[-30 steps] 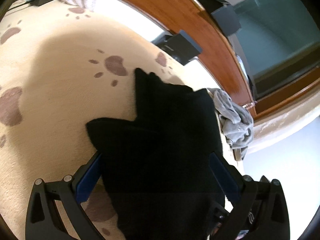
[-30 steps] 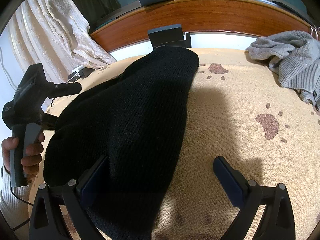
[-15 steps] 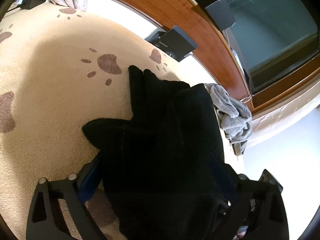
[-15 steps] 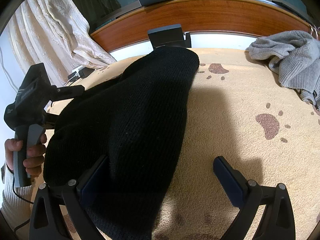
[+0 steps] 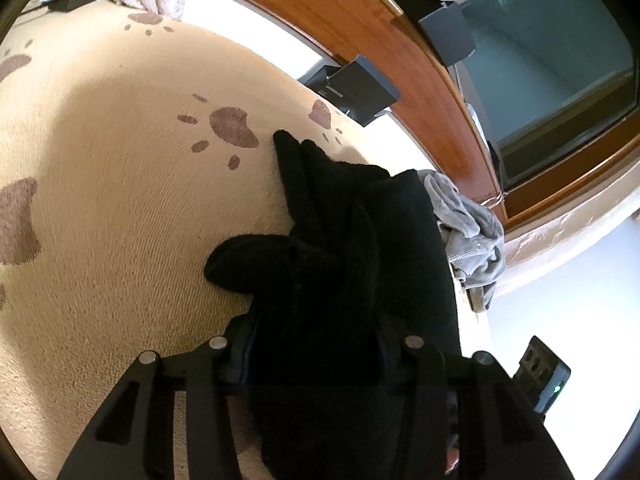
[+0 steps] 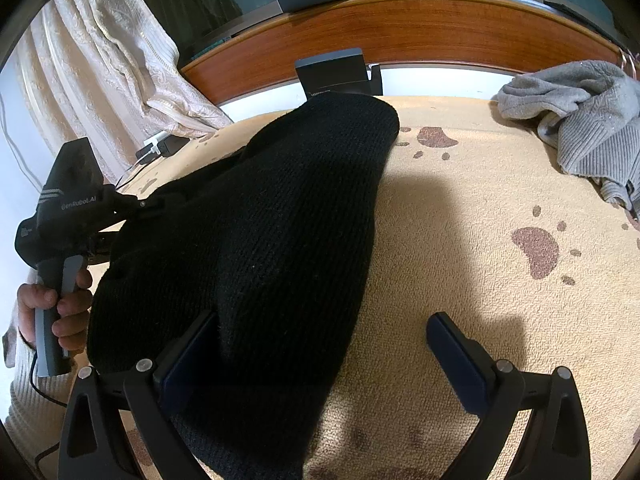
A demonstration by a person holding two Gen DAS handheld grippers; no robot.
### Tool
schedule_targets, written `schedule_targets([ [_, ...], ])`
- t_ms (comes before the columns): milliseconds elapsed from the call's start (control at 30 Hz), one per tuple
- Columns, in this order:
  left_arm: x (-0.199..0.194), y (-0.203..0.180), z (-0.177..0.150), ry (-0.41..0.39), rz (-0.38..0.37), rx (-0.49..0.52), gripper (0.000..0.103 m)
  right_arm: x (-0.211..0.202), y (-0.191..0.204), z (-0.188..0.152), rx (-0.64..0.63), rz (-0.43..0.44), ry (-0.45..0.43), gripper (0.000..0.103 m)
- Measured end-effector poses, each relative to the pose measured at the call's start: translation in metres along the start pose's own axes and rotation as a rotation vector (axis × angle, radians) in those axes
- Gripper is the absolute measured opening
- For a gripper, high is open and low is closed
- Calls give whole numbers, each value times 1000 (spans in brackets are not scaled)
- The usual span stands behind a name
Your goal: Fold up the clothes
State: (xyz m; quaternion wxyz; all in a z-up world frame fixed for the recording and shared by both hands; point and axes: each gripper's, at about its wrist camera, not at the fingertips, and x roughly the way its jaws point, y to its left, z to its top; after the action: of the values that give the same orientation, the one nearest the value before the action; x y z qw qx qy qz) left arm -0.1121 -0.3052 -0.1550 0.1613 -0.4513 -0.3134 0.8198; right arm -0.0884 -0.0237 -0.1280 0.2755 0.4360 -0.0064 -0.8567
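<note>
A black knit garment [image 5: 360, 264] [image 6: 280, 232] lies bunched on a beige paw-print blanket [image 5: 120, 200] [image 6: 460, 240]. My left gripper [image 5: 314, 320] is closing, and its fingers press a thick fold of the garment from both sides. In the right wrist view the left gripper [image 6: 132, 204] grips the garment's far left edge, with a person's hand [image 6: 56, 300] on its handle. My right gripper [image 6: 322, 316] stands open near the garment's near end. The cloth's edge lies against its left finger [image 6: 188, 348], while the right finger [image 6: 456, 352] is over bare blanket.
A crumpled grey sweater [image 6: 580, 120] [image 5: 468, 224] lies at the blanket's right end. A dark box [image 6: 332, 72] [image 5: 356, 88] leans against the wooden sill [image 6: 440, 28] behind. A cream curtain [image 6: 100, 72] hangs at left, above a charger [image 6: 160, 146].
The left gripper's fingers have drawn inward from wide apart onto the black garment, gathering it into a narrower bunch. The right gripper has stayed still and open.
</note>
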Motion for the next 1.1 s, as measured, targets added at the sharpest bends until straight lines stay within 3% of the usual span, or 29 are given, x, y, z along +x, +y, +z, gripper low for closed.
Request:
schedule_targets([
  [433,-2,-2,-2,4,12,37,48,-5,-15,6,59,66,10,103],
  [700,0,3,0,17,-19,19,49,-9,-55,50,229,187,-52,103],
  [900,0,6,1,22,-42,4,51,33,-69,70,308,308,20,102],
  [933,0,6,1,23,-45,5,51,38,-68,70,306,328,29,99],
  [1067,0,7,1,23,-55,6,51,53,-62,69,307,394,54,56],
  [1100,0,7,1,23,-59,7,51,54,-62,68,308,403,51,56],
])
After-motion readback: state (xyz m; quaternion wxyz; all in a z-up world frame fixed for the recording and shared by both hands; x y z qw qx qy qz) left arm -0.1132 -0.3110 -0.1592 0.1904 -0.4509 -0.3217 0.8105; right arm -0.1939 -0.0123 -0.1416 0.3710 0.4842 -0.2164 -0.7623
